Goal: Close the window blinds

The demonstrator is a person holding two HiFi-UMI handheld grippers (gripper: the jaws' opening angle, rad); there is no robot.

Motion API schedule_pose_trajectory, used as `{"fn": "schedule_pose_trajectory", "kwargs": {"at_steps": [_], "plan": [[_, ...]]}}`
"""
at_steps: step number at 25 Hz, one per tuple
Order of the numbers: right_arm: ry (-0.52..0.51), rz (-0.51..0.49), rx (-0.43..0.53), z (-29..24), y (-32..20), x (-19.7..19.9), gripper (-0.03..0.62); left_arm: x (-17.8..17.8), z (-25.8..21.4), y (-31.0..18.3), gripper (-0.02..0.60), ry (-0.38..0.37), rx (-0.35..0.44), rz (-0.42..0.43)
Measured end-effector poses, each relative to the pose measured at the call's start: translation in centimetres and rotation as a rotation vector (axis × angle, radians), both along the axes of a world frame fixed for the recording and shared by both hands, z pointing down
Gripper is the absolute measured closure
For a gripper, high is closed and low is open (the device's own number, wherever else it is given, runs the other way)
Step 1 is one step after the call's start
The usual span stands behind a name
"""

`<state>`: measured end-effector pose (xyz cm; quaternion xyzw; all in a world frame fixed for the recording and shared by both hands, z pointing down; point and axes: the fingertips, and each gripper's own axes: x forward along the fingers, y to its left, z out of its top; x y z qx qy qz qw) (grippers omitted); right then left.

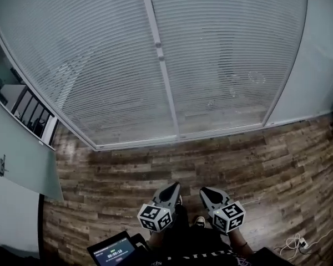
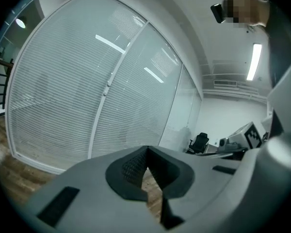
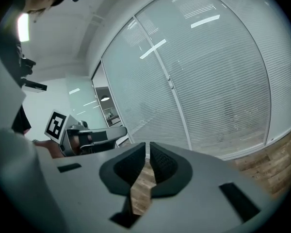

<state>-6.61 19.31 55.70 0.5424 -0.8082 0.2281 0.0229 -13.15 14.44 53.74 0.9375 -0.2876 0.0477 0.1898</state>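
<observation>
The window blinds [image 1: 94,65] filled the upper part of the head view. Their horizontal slats hung behind two tall glass panes split by a white mullion [image 1: 162,71], and they reached down to the bottom frame. Through the slats only dim shapes showed. Below them ran a wood-plank floor [image 1: 222,159], and at the far left stood a frosted glass door [image 1: 22,148] with a small handle [image 1: 1,165] and a black railing [image 1: 34,114] behind it.

Both claws were held low over the floor, well apart from the blinds and pointing toward them. The left claw [image 1: 175,186] had its jaws pressed together at the tips, with nothing between them in the left gripper view [image 2: 146,149]. The right claw [image 1: 204,190], just beside it, had its jaws drawn together to a hairline slit, also on nothing [image 3: 148,147].

A small lit screen [image 1: 115,252] sat at the bottom edge, a shoe [image 1: 200,221] showed between the claws, and loose cables [image 1: 297,241] lay at the lower right.
</observation>
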Motion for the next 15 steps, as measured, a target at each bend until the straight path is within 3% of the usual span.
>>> {"fn": "schedule_pose_trajectory", "kwargs": {"at_steps": [15], "plan": [[-0.001, -0.009, 0.075, -2.5, 6.4, -4.3, 0.565, -4.1, -2.5, 7.0, 0.577, -0.016, 0.058, 0.010]]}}
